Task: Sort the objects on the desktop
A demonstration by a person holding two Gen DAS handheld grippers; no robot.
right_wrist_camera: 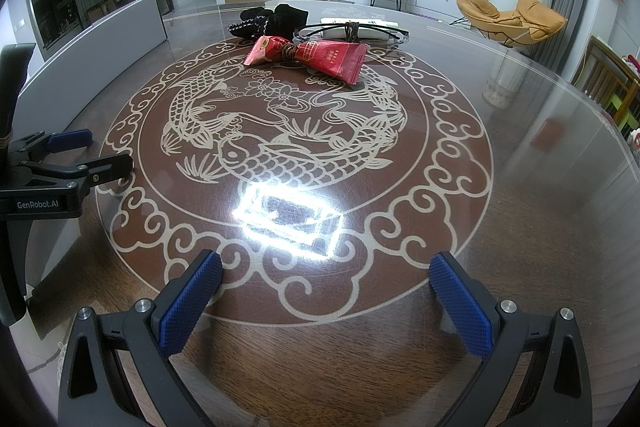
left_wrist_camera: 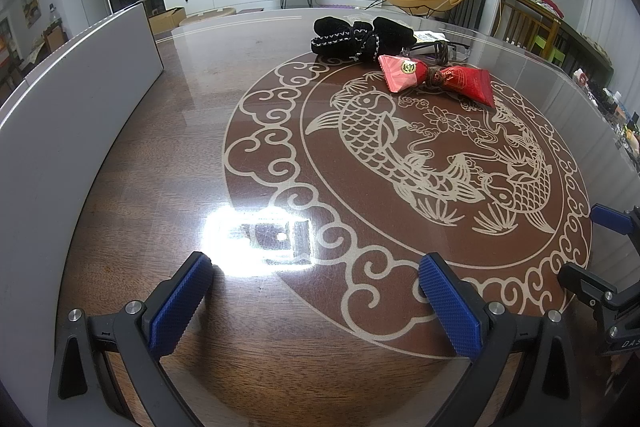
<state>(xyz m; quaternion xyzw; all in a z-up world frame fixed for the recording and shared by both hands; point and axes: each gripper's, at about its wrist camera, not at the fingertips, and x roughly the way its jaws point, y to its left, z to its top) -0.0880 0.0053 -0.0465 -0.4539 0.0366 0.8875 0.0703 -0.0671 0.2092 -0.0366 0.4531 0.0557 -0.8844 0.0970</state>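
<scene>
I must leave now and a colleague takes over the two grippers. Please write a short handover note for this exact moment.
Left gripper: open, holds nothing, low over the near part of the table.
Right gripper: open, holds nothing, beside it.
Things, all bunched at the far side: black cloth bundle, red packet tied in the middle, glasses and a white object behind.
Done: nothing sorted as far as visible.
Left: pick up and sort every item.

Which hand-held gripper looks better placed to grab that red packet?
Probably the right hand-held gripper: open, and the red packet lies almost straight ahead. From the left hand-held gripper, it sits off to the right.
</scene>
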